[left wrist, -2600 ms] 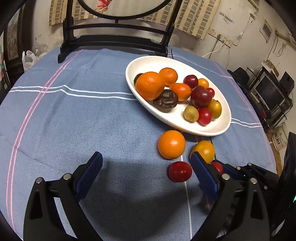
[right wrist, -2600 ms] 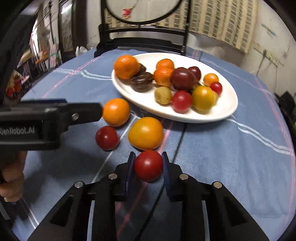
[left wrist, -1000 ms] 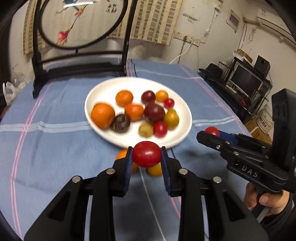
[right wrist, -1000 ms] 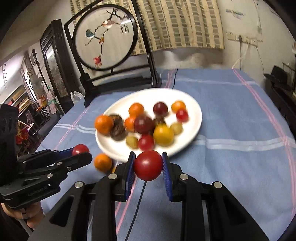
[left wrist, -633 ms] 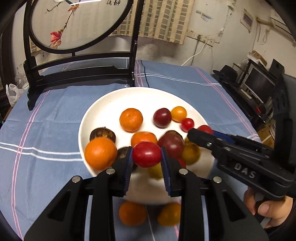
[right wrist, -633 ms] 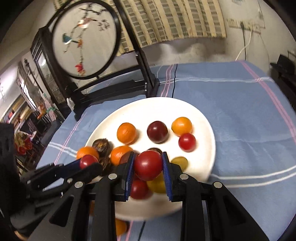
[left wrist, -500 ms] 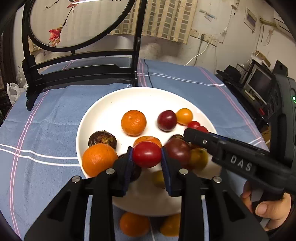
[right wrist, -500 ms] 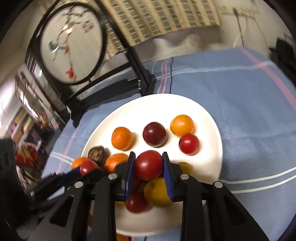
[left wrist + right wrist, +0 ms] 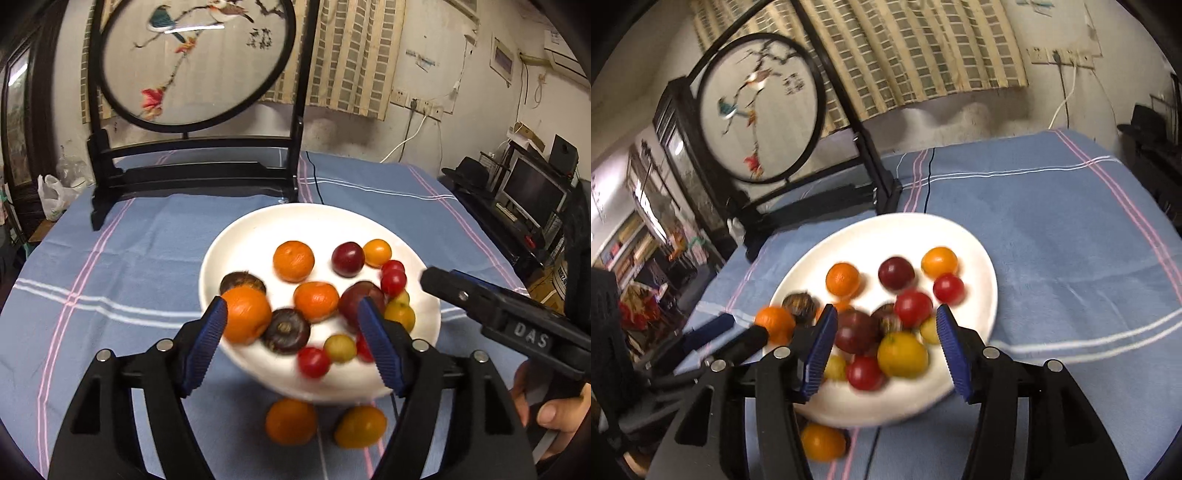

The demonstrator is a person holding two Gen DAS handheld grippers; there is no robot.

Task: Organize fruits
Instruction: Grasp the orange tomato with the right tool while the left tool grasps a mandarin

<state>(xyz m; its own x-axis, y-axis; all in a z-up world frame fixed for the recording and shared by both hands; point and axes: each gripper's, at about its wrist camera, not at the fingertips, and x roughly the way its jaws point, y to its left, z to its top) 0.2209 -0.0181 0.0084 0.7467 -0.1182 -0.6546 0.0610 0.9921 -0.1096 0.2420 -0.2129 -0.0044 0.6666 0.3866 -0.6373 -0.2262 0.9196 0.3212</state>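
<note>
Fruits fill the white plate (image 9: 258,236) near the middle of the worktop (image 9: 147,251), which is covered by a blue striped cloth: oranges, dark plums, yellow and red tomatoes. Both grippers hang over the plate's near rim with jaws spread wide and nothing between them. Between the left gripper (image 9: 291,328) fingers shows a small red tomato (image 9: 313,362), blurred, on the plate's near side; between the right gripper (image 9: 884,347) fingers, a second red tomato (image 9: 913,308) sits among the piled fruit. One orange (image 9: 291,421) and one yellow tomato (image 9: 360,425) lie on the cloth just beside the plate's near rim. A round embroidered screen (image 9: 195,62) stands at the far edge.
</note>
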